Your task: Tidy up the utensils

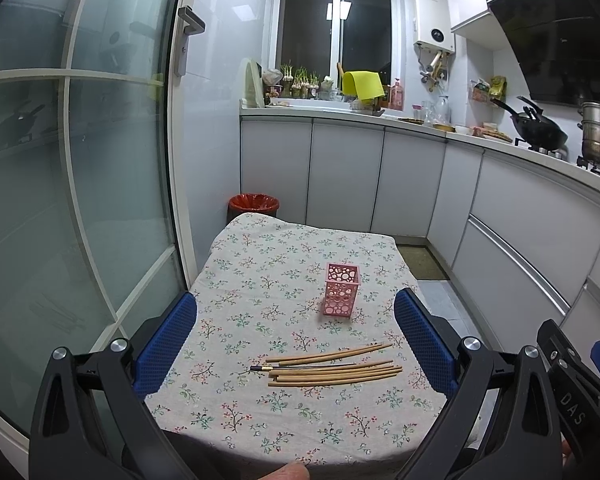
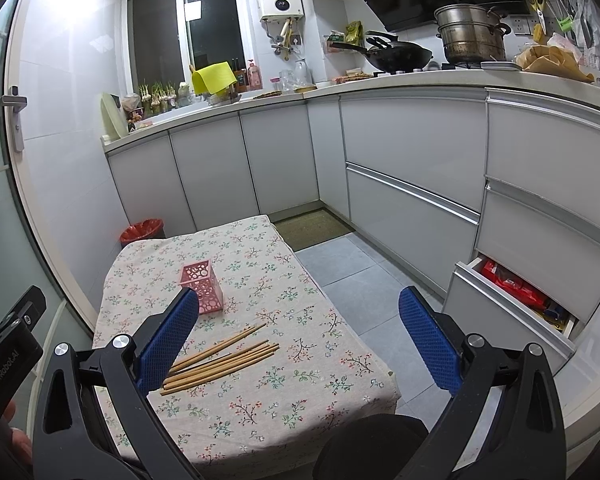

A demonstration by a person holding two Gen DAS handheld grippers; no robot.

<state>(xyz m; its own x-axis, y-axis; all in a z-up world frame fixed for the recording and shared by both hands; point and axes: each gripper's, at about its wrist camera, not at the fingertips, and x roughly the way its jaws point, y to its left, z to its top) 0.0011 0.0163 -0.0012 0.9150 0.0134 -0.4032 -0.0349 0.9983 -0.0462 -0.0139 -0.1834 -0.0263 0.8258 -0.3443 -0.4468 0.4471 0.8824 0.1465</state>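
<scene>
Several wooden chopsticks (image 1: 334,368) lie loose on a small table with a floral cloth (image 1: 260,280), with one dark thin stick among them. A pink perforated holder (image 1: 341,289) stands upright behind them and looks empty. My left gripper (image 1: 296,340) is open and empty, held above the table's near edge. In the right wrist view the chopsticks (image 2: 224,358) lie beside the left pad (image 2: 168,344), and the holder (image 2: 203,288) stands behind it. My right gripper (image 2: 296,344) is open and empty, above the table's right part (image 2: 300,360).
A glass door (image 1: 80,200) runs along the table's left side. A red bin (image 1: 254,205) stands behind the table. White cabinets (image 2: 400,152) with a wok and pot on top line the back and right. A low drawer (image 2: 520,292) stands open at the right. A black stool (image 2: 376,440) is near the front.
</scene>
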